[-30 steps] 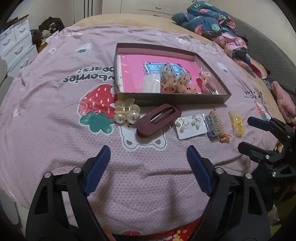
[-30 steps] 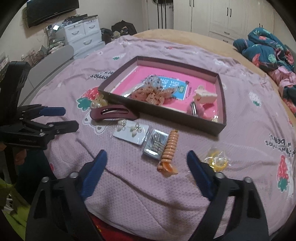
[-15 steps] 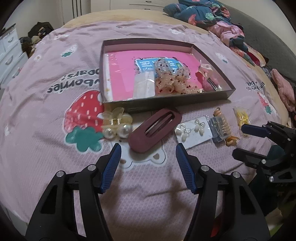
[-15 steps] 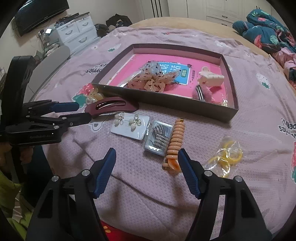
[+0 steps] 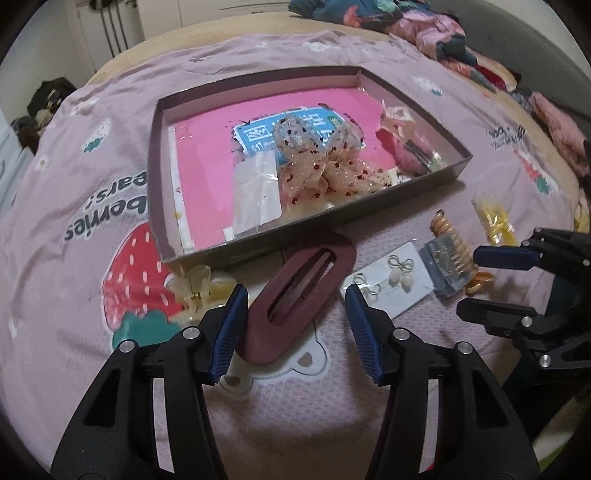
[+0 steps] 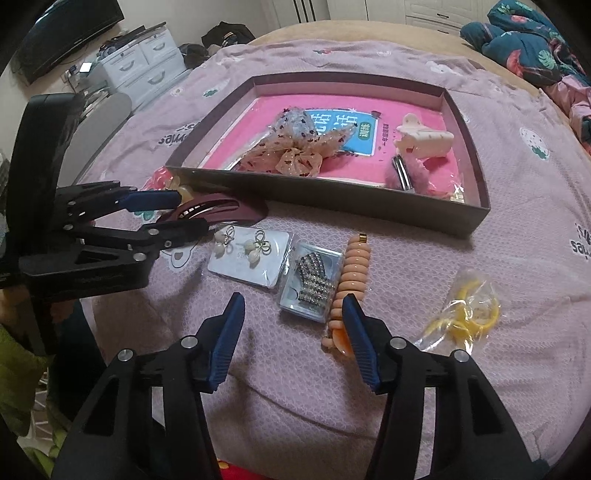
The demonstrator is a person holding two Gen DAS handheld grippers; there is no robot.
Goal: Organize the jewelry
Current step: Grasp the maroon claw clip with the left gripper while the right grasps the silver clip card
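My left tongs (image 5: pixel 295 317), half spread and just narrowing, straddle the maroon hair clip (image 5: pixel 301 299) on the bed; its long axis runs diagonally toward the box (image 5: pixel 369 210). Right tongs (image 6: pixel 293 325) hold nothing.

Bedspread (image 6: pixel 236 391) bare near fingers; box wall (image 6: pixel 332 195) blocks beyond.

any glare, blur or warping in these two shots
Left wrist: fisheye bends the box rim and darkens the corners; glare on the clear plastic bag inside; far clothes pile soft. Right wrist: same warping, sheen on the earring card, bedspread evenly lit.
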